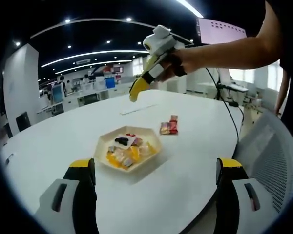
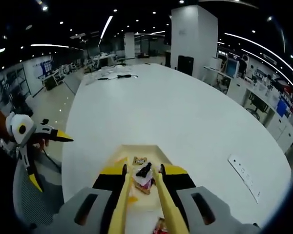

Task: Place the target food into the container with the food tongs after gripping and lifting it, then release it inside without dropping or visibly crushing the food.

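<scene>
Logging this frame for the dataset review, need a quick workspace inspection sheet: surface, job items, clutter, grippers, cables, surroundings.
Surface: white table, large, rounded edge.
Job's things: hexagonal tray holding wrapped food, yellow and dark pieces; tongs not made out.
Clutter: small red packet beside the tray, apart from it; flat white strip farther along the table.
Grippers: left gripper open, low, short of the tray; right gripper above the tray, fingers nearly together, whether closed on food cannot be told.
Cables: thin dark cable running from the right gripper over the table.
Surroundings: open office, desks, monitors, ceiling strip lights; mesh chair at the table edge.
</scene>
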`<act>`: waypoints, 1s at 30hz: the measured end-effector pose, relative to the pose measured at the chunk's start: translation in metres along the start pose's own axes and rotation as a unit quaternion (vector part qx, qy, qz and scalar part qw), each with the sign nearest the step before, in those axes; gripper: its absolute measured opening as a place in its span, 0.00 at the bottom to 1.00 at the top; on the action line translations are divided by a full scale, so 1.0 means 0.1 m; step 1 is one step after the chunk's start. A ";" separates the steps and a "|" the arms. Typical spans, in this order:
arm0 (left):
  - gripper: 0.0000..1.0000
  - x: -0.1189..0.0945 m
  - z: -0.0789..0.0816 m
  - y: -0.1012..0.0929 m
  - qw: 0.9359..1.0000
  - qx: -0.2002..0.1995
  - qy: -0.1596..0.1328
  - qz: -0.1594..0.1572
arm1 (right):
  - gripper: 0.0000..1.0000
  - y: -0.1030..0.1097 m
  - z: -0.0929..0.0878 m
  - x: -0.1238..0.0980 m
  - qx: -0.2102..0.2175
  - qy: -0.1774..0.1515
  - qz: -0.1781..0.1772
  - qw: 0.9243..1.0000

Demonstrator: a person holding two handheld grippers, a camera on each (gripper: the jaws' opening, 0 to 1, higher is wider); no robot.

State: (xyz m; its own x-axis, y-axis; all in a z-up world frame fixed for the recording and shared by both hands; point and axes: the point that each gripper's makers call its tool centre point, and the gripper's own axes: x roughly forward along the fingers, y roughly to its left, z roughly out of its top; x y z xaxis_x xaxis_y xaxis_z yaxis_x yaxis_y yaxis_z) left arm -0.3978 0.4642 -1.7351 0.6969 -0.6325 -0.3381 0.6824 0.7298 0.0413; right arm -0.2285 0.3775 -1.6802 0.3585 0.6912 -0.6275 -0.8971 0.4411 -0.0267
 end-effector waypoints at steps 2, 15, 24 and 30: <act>0.99 0.00 -0.01 0.01 1.000 -0.002 0.000 0.001 | 0.27 -0.03 -0.04 -0.06 0.006 -0.002 -0.004 1.000; 0.99 0.01 -0.02 -0.01 1.000 -0.002 0.003 -0.001 | 0.27 -0.20 -0.28 -0.39 0.014 -0.007 -0.026 1.000; 0.99 0.00 -0.01 0.00 1.000 -0.006 0.003 -0.001 | 0.27 -0.31 -0.35 -0.62 0.016 -0.015 -0.043 0.999; 0.99 0.00 0.00 0.00 1.000 -0.002 0.001 0.002 | 0.27 -0.38 -0.40 -0.72 0.016 -0.017 -0.051 0.998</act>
State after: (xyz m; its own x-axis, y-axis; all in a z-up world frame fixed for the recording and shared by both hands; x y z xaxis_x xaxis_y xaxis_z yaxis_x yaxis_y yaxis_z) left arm -0.3977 0.4643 -1.7356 0.6995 -0.6285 -0.3403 0.6782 0.7339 0.0386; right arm -0.2303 0.2879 -1.6656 0.4568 0.6603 -0.5961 -0.8470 0.5276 -0.0646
